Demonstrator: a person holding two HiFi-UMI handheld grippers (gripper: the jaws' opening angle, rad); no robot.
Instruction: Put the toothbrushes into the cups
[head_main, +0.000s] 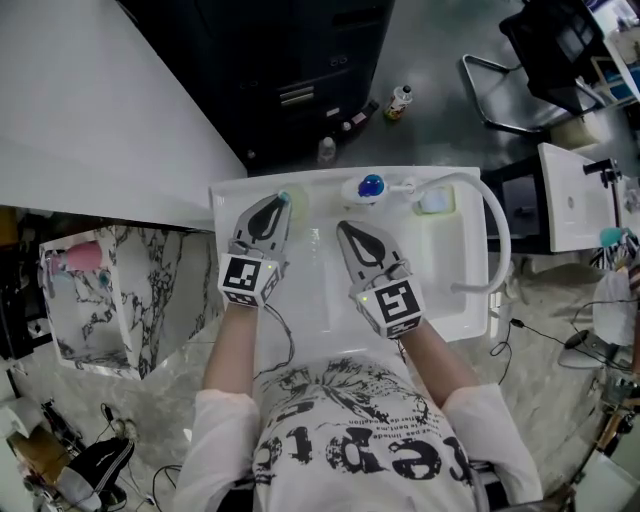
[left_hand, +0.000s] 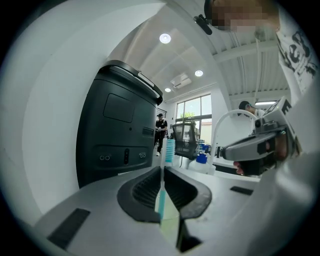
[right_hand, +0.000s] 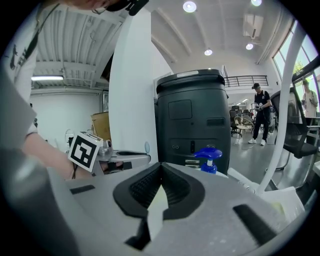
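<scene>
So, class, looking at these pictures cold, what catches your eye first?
The left tool stands out first: its jaws are shut on a blue-bristled toothbrush, its head poking past the tips. Beside it the right tool is shut and empty, both over a white sink with a blue pump bottle at its back edge.

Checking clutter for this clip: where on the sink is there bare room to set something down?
Bare: the sink basin between the left gripper and right gripper, and its right side between right gripper and hose. Crowded: the back ledge, holding a blue-capped bottle and a pale cup.
</scene>
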